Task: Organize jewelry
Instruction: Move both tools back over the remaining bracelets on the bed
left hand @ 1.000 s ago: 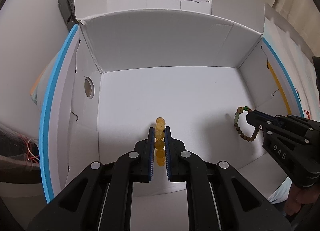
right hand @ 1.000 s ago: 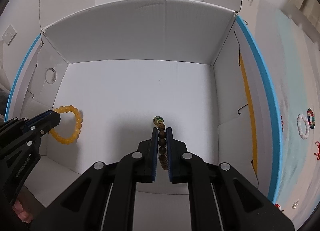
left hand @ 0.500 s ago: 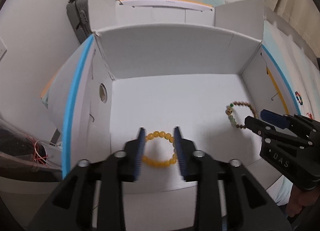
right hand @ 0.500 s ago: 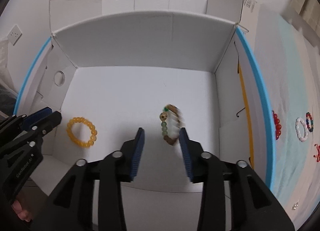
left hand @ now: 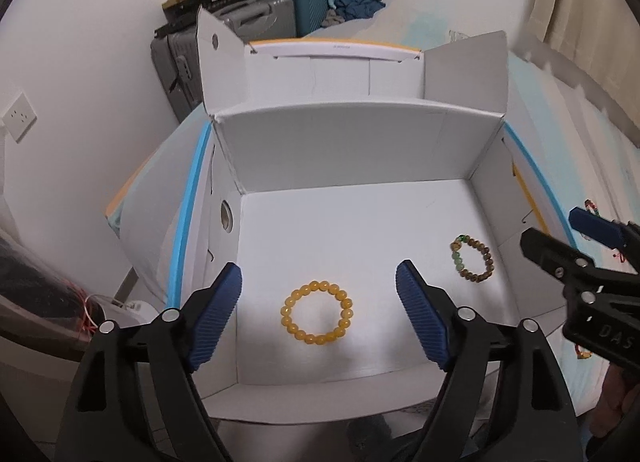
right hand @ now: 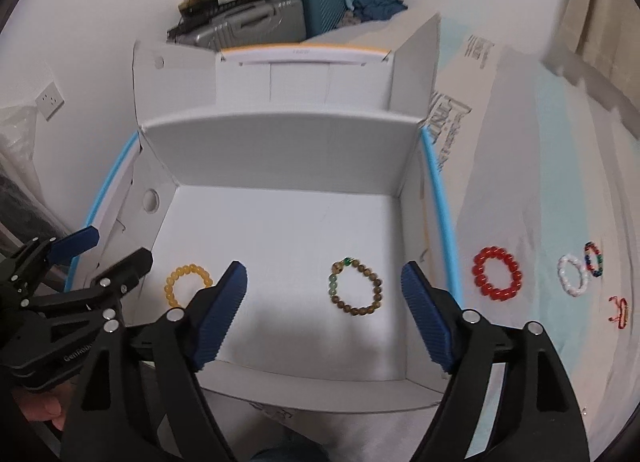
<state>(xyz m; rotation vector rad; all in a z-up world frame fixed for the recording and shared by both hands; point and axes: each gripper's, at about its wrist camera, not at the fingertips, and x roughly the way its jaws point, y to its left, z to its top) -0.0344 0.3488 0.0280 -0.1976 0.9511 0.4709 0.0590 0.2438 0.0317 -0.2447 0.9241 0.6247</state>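
Note:
A yellow bead bracelet (left hand: 317,312) lies flat on the floor of the open white box (left hand: 352,146), at its near left. A brown and green bead bracelet (right hand: 356,287) lies flat at the box's near right; it also shows in the left wrist view (left hand: 473,259). My left gripper (left hand: 318,316) is open and empty, raised above the yellow bracelet (right hand: 188,284). My right gripper (right hand: 324,316) is open and empty, raised above the brown bracelet. Each gripper shows in the other's view, the left one (right hand: 96,252) and the right one (left hand: 560,234).
On the pale cloth right of the box (right hand: 280,150) lie a red bead bracelet (right hand: 497,272), a white one (right hand: 573,275), a multicoloured one (right hand: 593,259) and a small red piece (right hand: 620,312). Suitcases (left hand: 240,26) stand behind the box against the wall.
Both grippers opened and let go of their bracelets, which now lie flat on the box floor. Both grippers have pulled back and up from the box.

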